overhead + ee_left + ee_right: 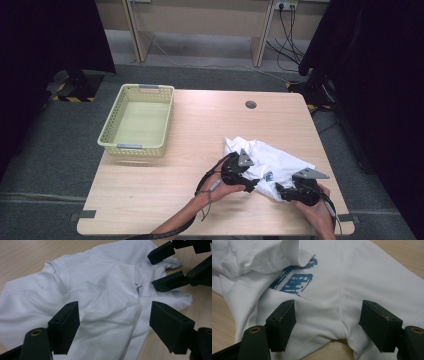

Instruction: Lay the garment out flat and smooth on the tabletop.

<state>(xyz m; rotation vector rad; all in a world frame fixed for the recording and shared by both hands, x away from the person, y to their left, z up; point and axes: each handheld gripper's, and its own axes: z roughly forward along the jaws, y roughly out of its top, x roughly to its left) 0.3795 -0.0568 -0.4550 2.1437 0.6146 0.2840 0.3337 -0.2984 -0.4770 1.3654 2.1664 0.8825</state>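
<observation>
A crumpled white T-shirt with a blue print lies on the front right part of the wooden table. My left gripper sits at the shirt's near left edge. In the left gripper view its jaws stand open over the folds of the shirt, and the pads are clear of the cloth. My right gripper is at the shirt's near right edge. Its jaws are open, with a ridge of the shirt lying between them unpinched. The right gripper also appears at the top right of the left gripper view.
A pale yellow plastic basket stands at the table's left side with nothing in it. A round cable hole sits near the far edge. Dark curtains flank the table, and desk legs and cables stand beyond it.
</observation>
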